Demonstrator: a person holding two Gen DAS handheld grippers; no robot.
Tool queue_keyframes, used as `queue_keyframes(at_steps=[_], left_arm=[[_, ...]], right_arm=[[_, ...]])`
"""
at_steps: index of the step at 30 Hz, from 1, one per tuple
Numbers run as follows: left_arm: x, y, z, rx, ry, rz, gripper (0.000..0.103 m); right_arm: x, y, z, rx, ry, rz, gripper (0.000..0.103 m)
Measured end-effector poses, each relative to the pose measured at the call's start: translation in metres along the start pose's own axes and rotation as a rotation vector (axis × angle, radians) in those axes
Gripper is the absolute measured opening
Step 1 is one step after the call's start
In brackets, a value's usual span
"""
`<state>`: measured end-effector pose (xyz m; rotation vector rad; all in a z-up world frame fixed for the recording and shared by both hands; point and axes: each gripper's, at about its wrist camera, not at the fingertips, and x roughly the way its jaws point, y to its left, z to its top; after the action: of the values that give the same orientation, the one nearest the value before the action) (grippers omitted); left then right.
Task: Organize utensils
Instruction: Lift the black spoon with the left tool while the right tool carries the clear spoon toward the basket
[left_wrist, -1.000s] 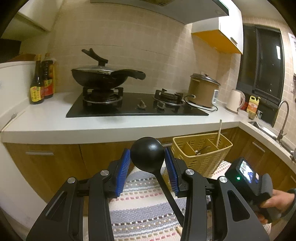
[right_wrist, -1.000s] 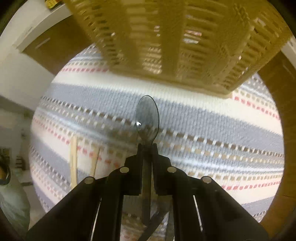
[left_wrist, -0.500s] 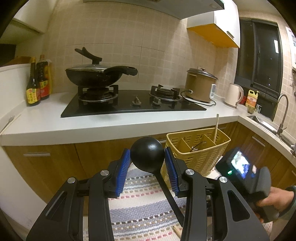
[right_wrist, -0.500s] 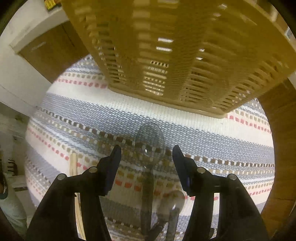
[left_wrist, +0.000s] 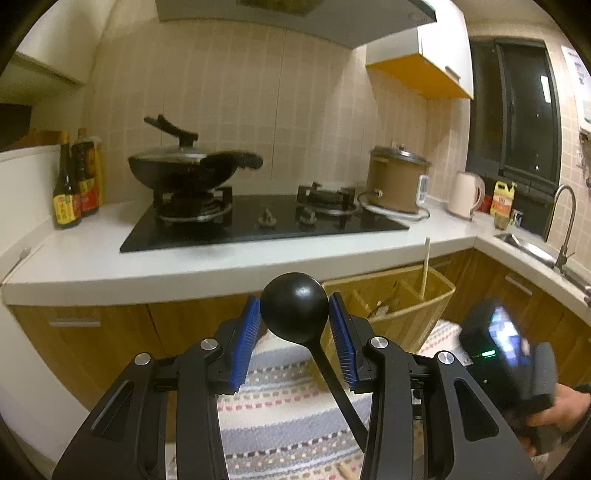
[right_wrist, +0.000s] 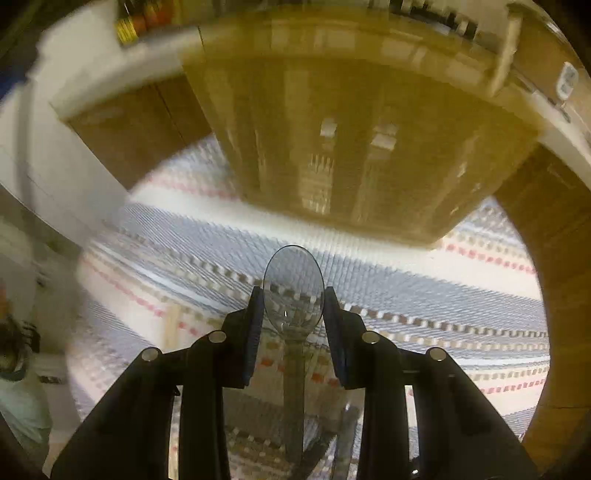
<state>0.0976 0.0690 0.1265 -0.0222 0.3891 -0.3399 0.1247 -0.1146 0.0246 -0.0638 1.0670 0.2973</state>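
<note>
Since the previous frame my right gripper has narrowed, its fingers now flanking the clear spoon (contact unclear) before the basket; my left gripper pinches the black ladle.

The black ladle looked like smooth plastic with a dull sheen, held between ribbed blue pads, and the clear spoon looked like glossy see-through plastic. The yellow basket was slatted plastic and the striped rug coarse woven cloth. The countertop was smooth white, the cabinet fronts wood-grained.
</note>
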Motion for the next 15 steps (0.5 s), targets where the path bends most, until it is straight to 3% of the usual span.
queue_keyframes(at_steps=[4,10,15], left_arm=[[-0.002,-0.010,0.015,-0.001,-0.055,-0.014,0.037],[0.002,-0.039,0.044,0.043,-0.157,0.035,0.037],[0.010,-0.050,0.066,0.065,-0.220,0.074,0.037]], right_arm=[[-0.066,-0.012,0.000,0.026,-0.187,0.077,0.029],[-0.137,-0.034,0.015,0.078,-0.446,0.162,0.029],[-0.181,-0.059,0.025,0.134,-0.680,0.114,0.029]])
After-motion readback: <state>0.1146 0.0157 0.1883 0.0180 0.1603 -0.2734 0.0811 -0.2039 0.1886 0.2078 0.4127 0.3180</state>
